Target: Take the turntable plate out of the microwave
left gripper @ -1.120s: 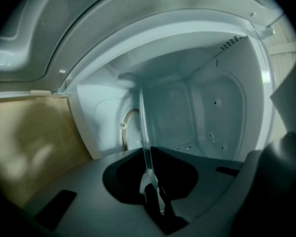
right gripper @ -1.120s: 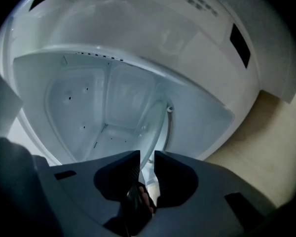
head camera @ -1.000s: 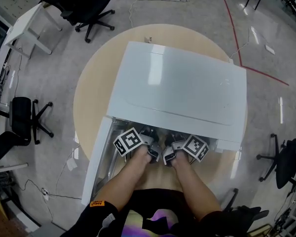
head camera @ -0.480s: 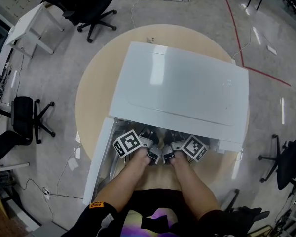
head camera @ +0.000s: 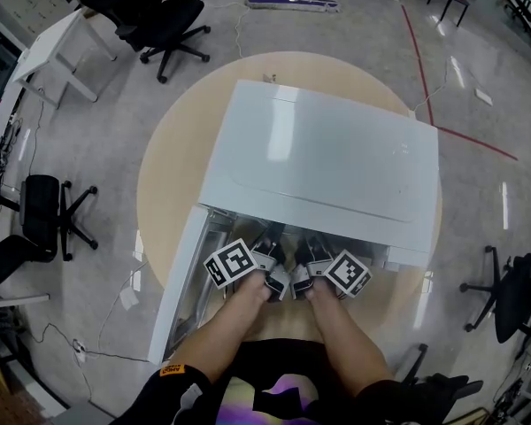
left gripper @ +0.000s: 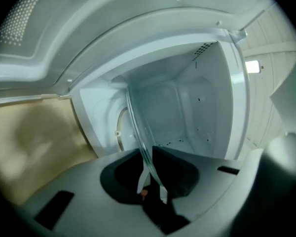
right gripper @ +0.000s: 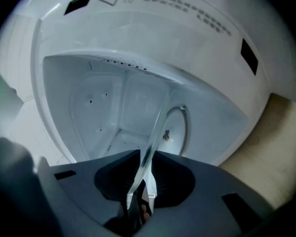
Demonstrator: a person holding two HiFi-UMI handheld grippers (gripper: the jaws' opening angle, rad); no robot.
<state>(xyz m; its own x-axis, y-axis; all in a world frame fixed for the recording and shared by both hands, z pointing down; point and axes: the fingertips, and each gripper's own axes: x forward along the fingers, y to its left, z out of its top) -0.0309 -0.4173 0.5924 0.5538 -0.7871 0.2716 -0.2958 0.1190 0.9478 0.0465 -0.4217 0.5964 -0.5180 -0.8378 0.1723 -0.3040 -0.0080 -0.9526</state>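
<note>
1. Setting: grey floor with office chairs (head camera: pixel 159 16) around. A round table (head camera: pixel 173 149) carries the microwave (head camera: pixel 319 158), and its door (head camera: pixel 179 282) is swung open on your left.
2. Position: both grippers sit side by side at the cavity mouth. Compared with the earlier head views, they have hardly shifted.
3. Plate (left gripper: pixel 138 127): it is seen edge-on in both gripper views. Its near rim runs between both pairs of jaws, and the rest is still inside the cavity. In the right gripper view it appears to stand clear of the ring (right gripper: pixel 180 127) on the cavity floor.
4. Right gripper (right gripper: pixel 145 172): the jaws are drawn narrow, with a ribbed pad pressing on each face of the glass rim. You have a firm hold there.
5. Left gripper (left gripper: pixel 149 154): the jaws have just been opening.
   - The rim is still between them.
   - One pad lies against the glass and the other appears to stand off it.
   - I read this as slack, with no grip.
6. Meaning (judgement):
   - The load now rests mostly on your right gripper.
   - Thin glass pinched at one rim spot can tip or slip.
   - Re-close the left gripper before drawing back.
   - The plate is not yet out.
</note>
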